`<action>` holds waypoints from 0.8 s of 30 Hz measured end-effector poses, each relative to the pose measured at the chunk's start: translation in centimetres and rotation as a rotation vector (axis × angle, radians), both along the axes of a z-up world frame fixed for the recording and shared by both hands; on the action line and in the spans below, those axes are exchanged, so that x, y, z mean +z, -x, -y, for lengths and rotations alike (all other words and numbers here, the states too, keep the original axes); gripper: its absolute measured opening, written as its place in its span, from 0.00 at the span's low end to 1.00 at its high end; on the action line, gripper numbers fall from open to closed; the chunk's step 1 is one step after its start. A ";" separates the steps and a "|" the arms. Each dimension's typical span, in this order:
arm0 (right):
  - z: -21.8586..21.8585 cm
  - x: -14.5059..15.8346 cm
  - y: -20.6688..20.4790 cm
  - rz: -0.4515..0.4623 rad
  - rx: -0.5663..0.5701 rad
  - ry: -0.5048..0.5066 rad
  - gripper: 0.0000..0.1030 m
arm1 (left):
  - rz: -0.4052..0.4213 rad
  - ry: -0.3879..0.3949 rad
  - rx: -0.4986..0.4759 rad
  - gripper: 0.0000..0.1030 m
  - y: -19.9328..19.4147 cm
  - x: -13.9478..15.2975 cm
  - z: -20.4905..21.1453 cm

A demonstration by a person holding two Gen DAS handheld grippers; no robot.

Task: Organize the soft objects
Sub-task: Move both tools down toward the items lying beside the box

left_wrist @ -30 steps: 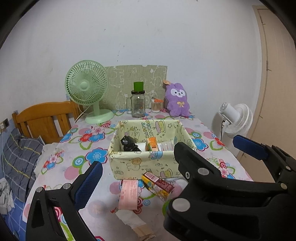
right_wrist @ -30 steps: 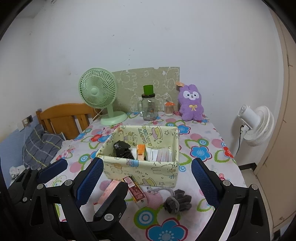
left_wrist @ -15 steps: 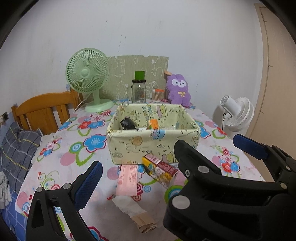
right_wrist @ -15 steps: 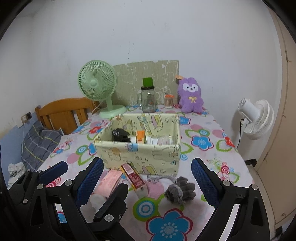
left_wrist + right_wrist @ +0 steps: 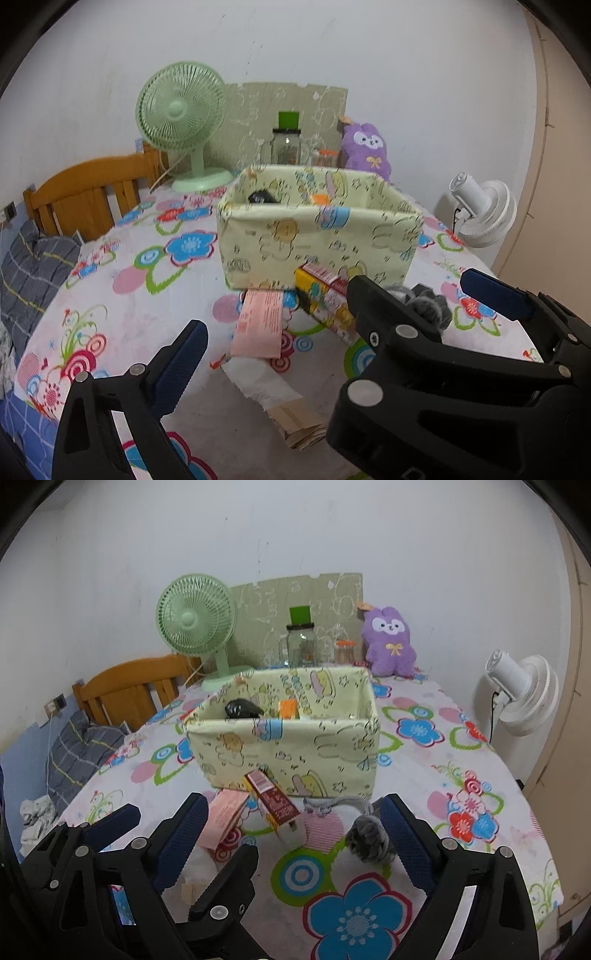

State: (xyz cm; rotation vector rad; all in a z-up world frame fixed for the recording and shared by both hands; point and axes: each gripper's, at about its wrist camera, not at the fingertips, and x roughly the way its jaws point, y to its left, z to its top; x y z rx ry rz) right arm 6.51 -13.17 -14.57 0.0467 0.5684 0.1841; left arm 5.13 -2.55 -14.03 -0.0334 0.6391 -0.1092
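**Right fingers closing in on the grey soft bundle; left side standing off**

We are holding the right gripper (image 5: 291,834) with its fingers spread wide and empty. The grey knitted bundle (image 5: 367,840) is lying just inside the right-hand finger (image 5: 404,843), at about 1 o'clock from the midpoint; whether it is touching that finger, we cannot tell. A grey cord (image 5: 334,802) is trailing from it toward 10 o'clock, up to the foot of the yellow fabric box (image 5: 295,746), so we are judging the long axis as lying roughly across the gap. We are judging the right hand the nearer one.

The left gripper (image 5: 332,314) is also standing wide and empty; from it the bundle (image 5: 424,304) is showing at 2 o'clock, largely hidden behind the other gripper's finger.

Nearer the left finger, a pink packet (image 5: 225,814) and a red-and-yellow carton (image 5: 275,806) are lying on the floral tablecloth (image 5: 417,734). We are not making out the box's contents beyond a dark item and an orange one.
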 end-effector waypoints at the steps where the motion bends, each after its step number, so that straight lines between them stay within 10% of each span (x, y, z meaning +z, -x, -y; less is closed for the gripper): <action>1: -0.2 -0.3 -0.1 -0.005 0.000 0.002 0.92 | -0.010 -0.002 0.007 0.96 -0.1 -0.3 -0.1; 24: -1.6 -5.7 -1.9 -0.122 0.007 -0.007 0.88 | -0.154 -0.019 0.064 0.68 -1.2 -5.2 -1.5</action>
